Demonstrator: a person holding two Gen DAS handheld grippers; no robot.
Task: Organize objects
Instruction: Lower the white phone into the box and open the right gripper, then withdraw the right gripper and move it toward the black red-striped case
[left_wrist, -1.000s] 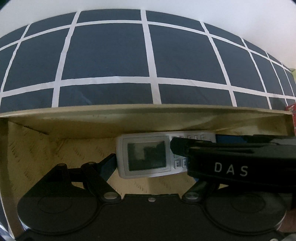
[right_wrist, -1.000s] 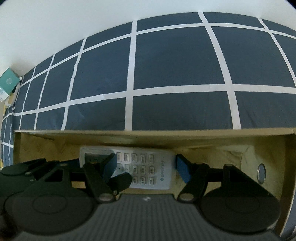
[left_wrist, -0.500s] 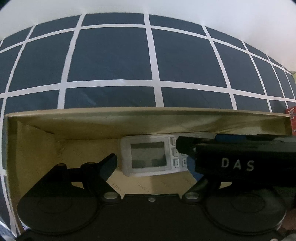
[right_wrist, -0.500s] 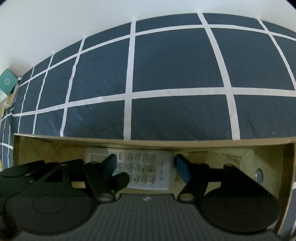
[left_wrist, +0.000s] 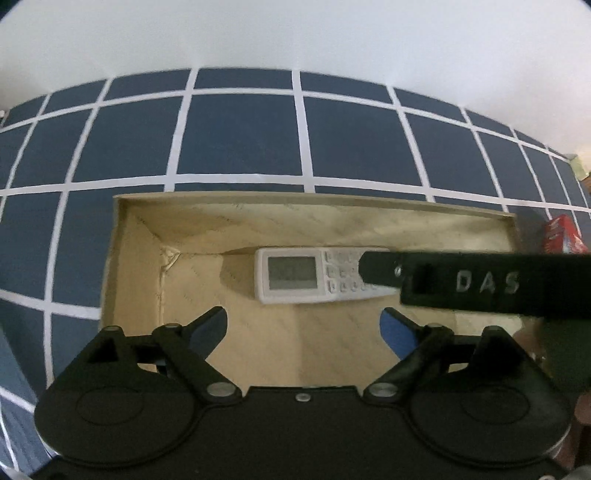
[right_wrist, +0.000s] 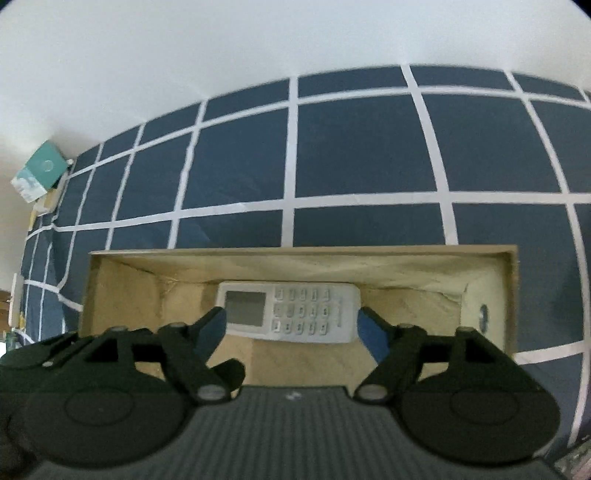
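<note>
A white remote control (left_wrist: 295, 275) with a grey screen and rows of buttons lies flat on the floor of an open cardboard box (left_wrist: 129, 236) on a dark blue grid-pattern bedsheet (left_wrist: 240, 136). My left gripper (left_wrist: 304, 325) hangs above the box, short of the remote; its jaws are opening with nothing between them. The black body of the right gripper (left_wrist: 480, 284) crosses this view and hides the remote's right end. In the right wrist view my right gripper (right_wrist: 291, 321) hovers over the remote (right_wrist: 303, 310), jaws opening, pads clear of it.
A red packet (left_wrist: 561, 236) lies on the sheet right of the box. A teal box (right_wrist: 46, 166) sits at the bed's far left corner by the white wall. A round metal fitting (right_wrist: 484, 314) shows on the cardboard box's right wall (right_wrist: 511, 295).
Both grippers have risen away from the box floor and their jaws have widened. The right gripper has let go of the remote, which stays lying in the box.
</note>
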